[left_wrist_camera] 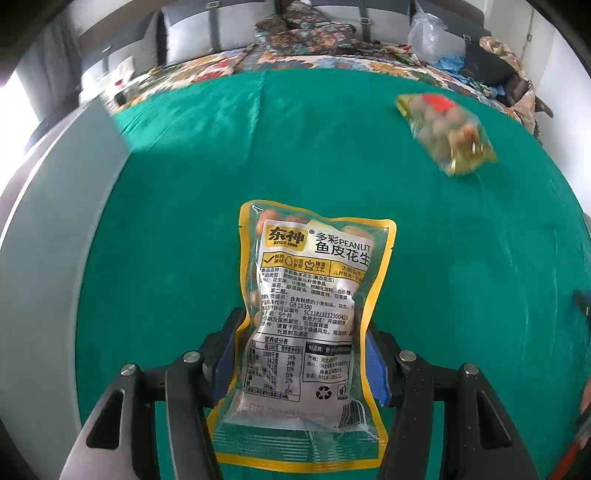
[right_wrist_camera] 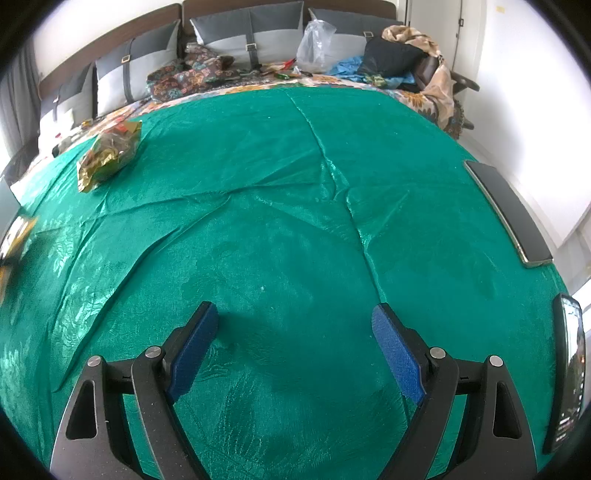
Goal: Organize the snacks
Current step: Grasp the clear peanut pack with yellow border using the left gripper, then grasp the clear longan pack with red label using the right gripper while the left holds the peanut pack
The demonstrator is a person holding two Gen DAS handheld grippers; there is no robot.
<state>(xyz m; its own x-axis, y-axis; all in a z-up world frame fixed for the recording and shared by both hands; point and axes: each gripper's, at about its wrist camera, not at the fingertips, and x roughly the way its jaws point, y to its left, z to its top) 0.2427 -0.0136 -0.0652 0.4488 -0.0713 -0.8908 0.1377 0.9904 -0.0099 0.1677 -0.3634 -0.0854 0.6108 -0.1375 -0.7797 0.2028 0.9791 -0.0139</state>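
The left wrist view looks down over a green cloth [left_wrist_camera: 332,166] spread across a bed. At 6 o'clock the left gripper [left_wrist_camera: 301,354] holds a yellow-edged peanut packet [left_wrist_camera: 310,306] between its 2 blue pads [left_wrist_camera: 223,365], which press against the packet's sides near its lower half; the packet stands upright out of the jaws, printed back facing the camera, its top reaching toward the centre of the view. At 2 o'clock a second snack packet [left_wrist_camera: 447,133], clear with a yellow border and round pieces inside, lies on the cloth well apart from the held one and looks blurred. A grey surface curves along the cloth's edge at 9 o'clock.

The right wrist view shows the right gripper [right_wrist_camera: 295,354] at 6 o'clock with its jaws spread wide and nothing between them, only wrinkled green cloth. The second snack packet lies at 10 o'clock near the cloth's far edge. A dark flat panel [right_wrist_camera: 509,214] sits on the cloth's edge at 3 o'clock, and a phone [right_wrist_camera: 569,373] at 4 o'clock. Grey pillows [right_wrist_camera: 251,33], a clear plastic bag [right_wrist_camera: 314,44] and bunched patterned fabric line the headboard at 12 o'clock
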